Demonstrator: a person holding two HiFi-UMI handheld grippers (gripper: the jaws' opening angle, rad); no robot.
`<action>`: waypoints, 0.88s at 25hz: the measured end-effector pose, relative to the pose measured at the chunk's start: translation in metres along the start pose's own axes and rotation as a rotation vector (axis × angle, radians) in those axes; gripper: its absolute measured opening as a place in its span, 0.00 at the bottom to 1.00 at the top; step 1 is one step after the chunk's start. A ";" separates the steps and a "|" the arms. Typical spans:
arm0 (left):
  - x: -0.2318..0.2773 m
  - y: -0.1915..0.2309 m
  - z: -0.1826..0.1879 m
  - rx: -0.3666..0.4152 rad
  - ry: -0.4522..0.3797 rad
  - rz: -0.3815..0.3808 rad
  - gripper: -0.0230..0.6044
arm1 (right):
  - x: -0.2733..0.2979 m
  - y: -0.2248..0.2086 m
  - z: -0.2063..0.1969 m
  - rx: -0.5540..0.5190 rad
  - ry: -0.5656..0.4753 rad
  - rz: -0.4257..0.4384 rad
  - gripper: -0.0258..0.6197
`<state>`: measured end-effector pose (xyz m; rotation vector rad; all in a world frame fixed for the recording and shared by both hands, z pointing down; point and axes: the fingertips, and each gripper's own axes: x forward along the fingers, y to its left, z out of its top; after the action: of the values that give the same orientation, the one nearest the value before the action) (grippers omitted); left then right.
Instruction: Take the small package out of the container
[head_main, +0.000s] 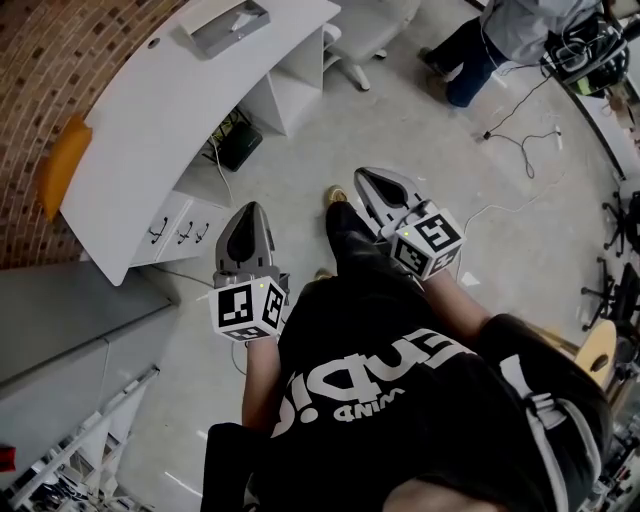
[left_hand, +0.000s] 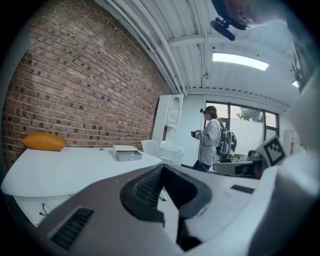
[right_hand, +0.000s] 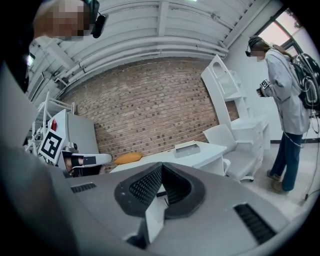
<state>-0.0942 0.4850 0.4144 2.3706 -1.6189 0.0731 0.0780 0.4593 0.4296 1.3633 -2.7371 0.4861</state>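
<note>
Package: not in view. I judge it lies inside the container (head_main: 225, 22), whose inside no view shows.

Container: grey, shallow, box-like. It sits at the far end of the white desk (head_main: 180, 110), well apart from both grippers. An orange cushion (head_main: 62, 165) lies at the desk's other end.

Left gripper (head_main: 249, 209): jaws together with nothing between them, pointing toward the desk.

Right gripper (head_main: 363, 173): jaws likewise together and empty, beside the left one, over the floor (head_main: 480, 200).

Step in hand: the approach, as I judge it. To do it well:
- Walk round to the container's end of the desk.
- Bring one gripper above the container and look inside.
- Part the jaws before going down.
- Keep the other gripper free to steady the container if it slides.
- Take the package across its narrow side.
- Lift straight up, clear of the rim.
</note>
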 end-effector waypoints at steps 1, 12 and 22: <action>0.004 0.003 0.000 -0.001 0.001 -0.001 0.05 | 0.004 -0.001 0.000 0.001 0.000 0.001 0.04; 0.057 0.030 0.017 -0.010 0.005 -0.009 0.05 | 0.053 -0.029 0.018 0.001 0.006 -0.008 0.04; 0.111 0.049 0.033 -0.012 0.023 0.002 0.05 | 0.103 -0.064 0.035 0.022 0.015 0.009 0.04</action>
<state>-0.1018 0.3597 0.4137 2.3503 -1.6066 0.0903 0.0685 0.3336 0.4312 1.3467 -2.7350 0.5269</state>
